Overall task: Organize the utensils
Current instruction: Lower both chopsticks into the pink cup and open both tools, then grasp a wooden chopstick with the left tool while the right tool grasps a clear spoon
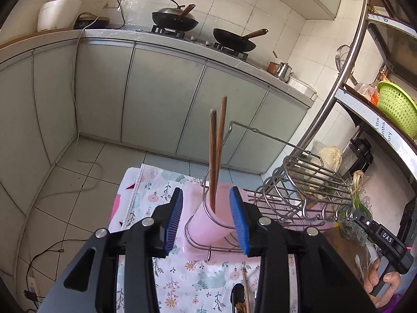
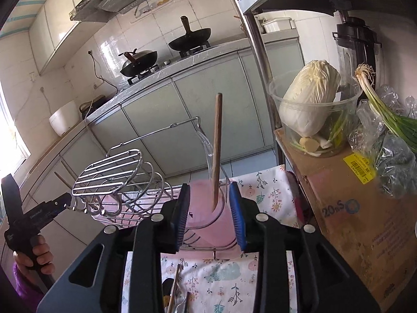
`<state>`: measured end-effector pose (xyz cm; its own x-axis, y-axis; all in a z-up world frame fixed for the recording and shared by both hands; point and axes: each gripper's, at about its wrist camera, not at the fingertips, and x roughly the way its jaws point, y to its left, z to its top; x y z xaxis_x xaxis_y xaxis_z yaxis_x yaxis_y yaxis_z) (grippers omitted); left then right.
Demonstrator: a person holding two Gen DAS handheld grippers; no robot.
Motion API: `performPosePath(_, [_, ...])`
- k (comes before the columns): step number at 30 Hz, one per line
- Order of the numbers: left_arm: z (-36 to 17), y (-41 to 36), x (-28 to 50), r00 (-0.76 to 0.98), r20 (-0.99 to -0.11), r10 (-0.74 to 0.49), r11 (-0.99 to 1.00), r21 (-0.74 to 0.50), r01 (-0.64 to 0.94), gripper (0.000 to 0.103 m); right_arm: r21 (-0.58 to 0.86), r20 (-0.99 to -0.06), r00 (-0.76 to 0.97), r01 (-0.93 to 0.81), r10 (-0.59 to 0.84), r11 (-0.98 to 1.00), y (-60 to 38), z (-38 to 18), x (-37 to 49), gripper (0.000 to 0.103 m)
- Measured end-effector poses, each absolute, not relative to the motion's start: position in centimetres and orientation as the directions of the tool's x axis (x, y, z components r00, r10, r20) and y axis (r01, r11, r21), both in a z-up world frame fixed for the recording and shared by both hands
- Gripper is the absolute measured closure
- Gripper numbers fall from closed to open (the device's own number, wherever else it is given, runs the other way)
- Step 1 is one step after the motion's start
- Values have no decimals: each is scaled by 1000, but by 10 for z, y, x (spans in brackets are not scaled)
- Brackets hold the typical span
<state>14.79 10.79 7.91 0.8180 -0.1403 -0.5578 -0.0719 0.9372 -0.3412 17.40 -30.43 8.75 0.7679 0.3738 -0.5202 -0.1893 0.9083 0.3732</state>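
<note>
At twelve o'clock of both grippers, chopsticks (image 1: 216,154) upright in pink cup (image 1: 208,221); left gripper (image 1: 206,219) and right gripper (image 2: 209,215) part-open, empty; probably just released, next fetching remaining utensils (image 2: 177,294).

At six o'clock my own black tongs cut off a thin wooden stick (image 1: 245,290); the pink plastic cup (image 1: 208,221) hid both brown chopsticks' (image 1: 213,156) lower ends.

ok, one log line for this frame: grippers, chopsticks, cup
left gripper: open, empty | right gripper: open, empty | chopsticks: upright in pink cup | cup: in wire rack ring
</note>
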Motion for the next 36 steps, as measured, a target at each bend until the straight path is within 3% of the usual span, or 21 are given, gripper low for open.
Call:
performPosePath(15, [36,70,87,751,-625,-212,948,-318,2,66,436,-553,694,-230,461,870,-281,44,106,71])
performPosePath(28, [-30,36,84,602,-728,-328,924,-380,44,67,506,-630,581,-195,515,840,-277,-13,92,71])
performPosePath(36, [-57,22,89,539,-771,-340,925,-377,44,68,531,-661,520,-184,540,827,-273,-37,93,71])
